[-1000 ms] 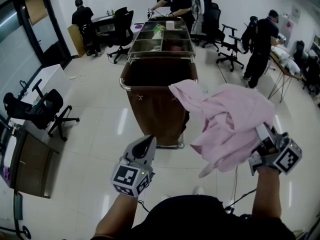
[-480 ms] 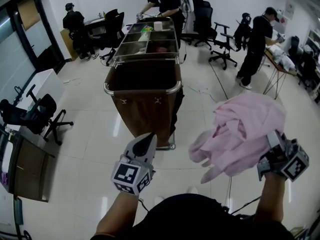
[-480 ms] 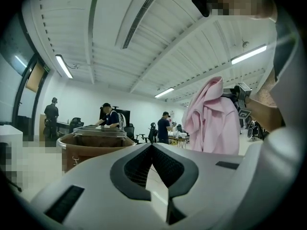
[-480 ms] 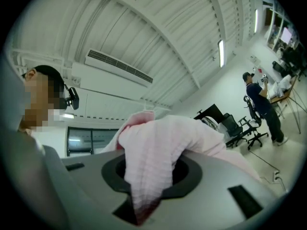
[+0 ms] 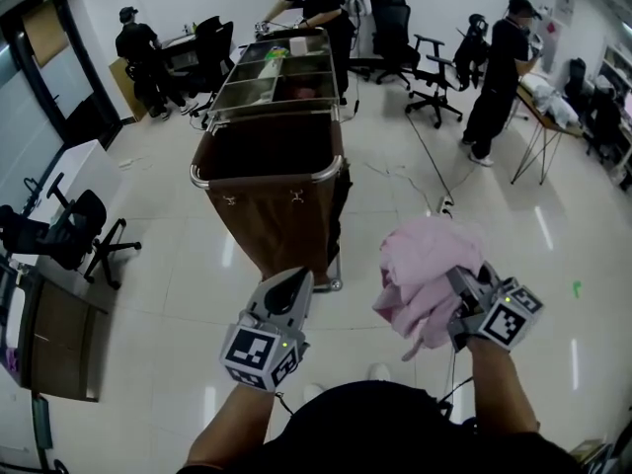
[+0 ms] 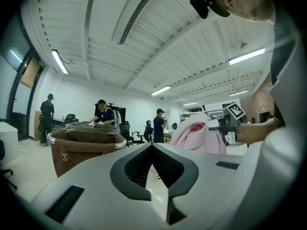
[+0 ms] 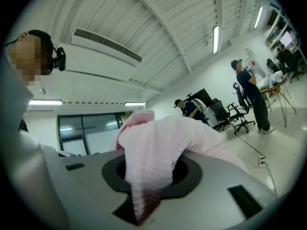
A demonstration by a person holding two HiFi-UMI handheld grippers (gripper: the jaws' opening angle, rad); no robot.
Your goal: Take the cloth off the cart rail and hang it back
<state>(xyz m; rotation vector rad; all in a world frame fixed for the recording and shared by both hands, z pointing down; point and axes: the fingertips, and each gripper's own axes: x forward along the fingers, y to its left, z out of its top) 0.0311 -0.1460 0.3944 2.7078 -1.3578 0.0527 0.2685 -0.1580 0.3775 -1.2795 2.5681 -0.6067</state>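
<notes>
A pink cloth (image 5: 423, 267) hangs bunched in the air to the right of the cart, clear of it. My right gripper (image 5: 458, 286) is shut on it; in the right gripper view the cloth (image 7: 152, 152) fills the gap between the jaws and spills over them. The brown laundry cart (image 5: 272, 205) with its chrome rail (image 5: 265, 180) stands ahead and to the left, nothing draped on the rail. My left gripper (image 5: 294, 284) points at the cart's near right corner, shut and empty (image 6: 152, 146). The left gripper view shows the cart (image 6: 81, 145) at its left and the cloth (image 6: 194, 133) at its right.
Steel trays (image 5: 281, 67) top the cart's far half, with a person (image 5: 316, 3) bending over them. Office chairs (image 5: 434, 57) and another person (image 5: 499, 77) are at the back right, a folding table (image 5: 548, 107) at the right. A chair (image 5: 69, 235) and desk (image 5: 54, 334) are on the left. A cable (image 5: 434, 166) crosses the floor.
My right gripper has come down and back toward me with the cloth, which now hangs bunched and lower, away from the cart. The left gripper has hardly moved.
</notes>
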